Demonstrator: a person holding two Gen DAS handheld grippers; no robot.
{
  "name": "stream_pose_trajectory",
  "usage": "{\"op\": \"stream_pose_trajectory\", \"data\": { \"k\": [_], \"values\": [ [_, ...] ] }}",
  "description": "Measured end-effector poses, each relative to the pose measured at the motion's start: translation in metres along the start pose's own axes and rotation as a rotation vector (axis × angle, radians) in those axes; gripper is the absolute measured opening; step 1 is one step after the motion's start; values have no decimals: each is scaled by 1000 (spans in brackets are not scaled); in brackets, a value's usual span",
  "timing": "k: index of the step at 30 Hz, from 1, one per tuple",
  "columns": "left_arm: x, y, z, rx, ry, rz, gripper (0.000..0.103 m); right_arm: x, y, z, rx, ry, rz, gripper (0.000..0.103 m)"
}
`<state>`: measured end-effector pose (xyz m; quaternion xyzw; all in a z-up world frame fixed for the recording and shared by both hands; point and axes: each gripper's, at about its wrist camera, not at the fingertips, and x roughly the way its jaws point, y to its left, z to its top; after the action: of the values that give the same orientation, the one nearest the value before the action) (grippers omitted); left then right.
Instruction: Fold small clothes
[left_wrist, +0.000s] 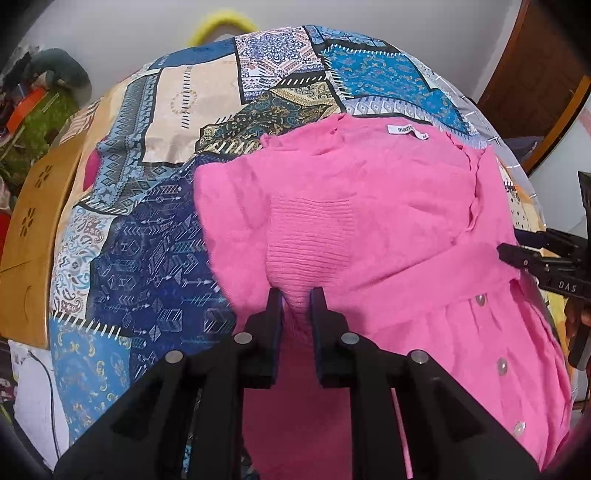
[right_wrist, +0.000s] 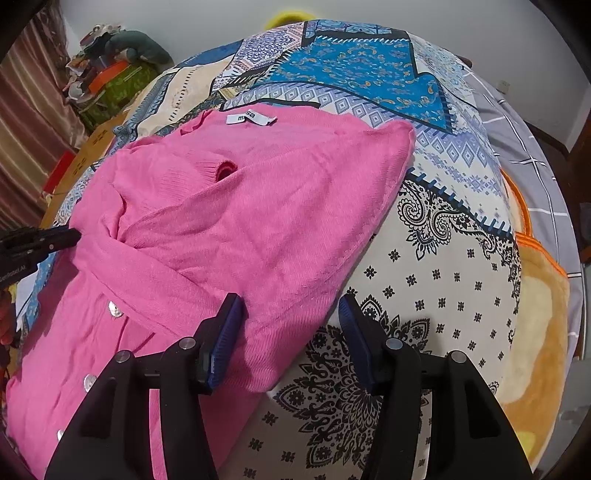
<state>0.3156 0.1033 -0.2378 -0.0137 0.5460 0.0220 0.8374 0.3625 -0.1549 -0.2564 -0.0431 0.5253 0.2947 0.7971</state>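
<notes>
A pink knit cardigan (left_wrist: 369, 206) with pearly buttons and a white neck label lies on the patterned bedsheet (left_wrist: 147, 229). My left gripper (left_wrist: 296, 295) is shut on the ribbed cuff of its sleeve, lifted over the garment's left side. In the right wrist view the cardigan (right_wrist: 229, 229) lies with both sleeves folded across its body. My right gripper (right_wrist: 291, 306) is open over the cardigan's right edge, its left finger above the cloth, its right finger above the sheet (right_wrist: 436, 280). The left gripper's tip shows at that view's left edge (right_wrist: 55, 238).
A wooden bed frame (left_wrist: 33, 236) borders the left side. Clutter and a green bag (left_wrist: 33, 122) sit beyond it. An orange-trimmed blanket (right_wrist: 535, 325) and a grey checked sheet (right_wrist: 524, 147) lie at the right. A wooden door (left_wrist: 535, 74) stands at the far right.
</notes>
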Motion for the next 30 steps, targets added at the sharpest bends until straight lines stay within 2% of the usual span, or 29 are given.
{"op": "stream_pose_trajectory", "data": {
  "k": [5,10,14,18,21,24,26,27,30],
  "values": [
    [-11,5,1,2,-3,-6,18,-2,1,-1,-4,4,-5,50],
    [-20,22,15,-65,-36,-16,43,-1,0,-2,2,3,0,50],
    [-8,33,29,-130,-14,-62,43,0,-1,-2,7,0,7,51],
    [11,29,38,-150,15,-118,43,0,-2,-4,10,-3,17,53],
    [24,21,42,-137,26,-105,43,0,-3,-5,10,-7,21,54],
    [29,17,44,-134,5,-58,37,0,-3,-5,10,-10,24,54],
    [26,13,45,-108,-16,-36,20,0,-3,-6,10,-13,26,54],
    [25,9,44,-84,-26,-7,7,0,-4,-6,9,-14,27,54],
    [20,6,40,-47,-50,43,3,0,-3,-7,10,-17,29,55]
  ]
}}
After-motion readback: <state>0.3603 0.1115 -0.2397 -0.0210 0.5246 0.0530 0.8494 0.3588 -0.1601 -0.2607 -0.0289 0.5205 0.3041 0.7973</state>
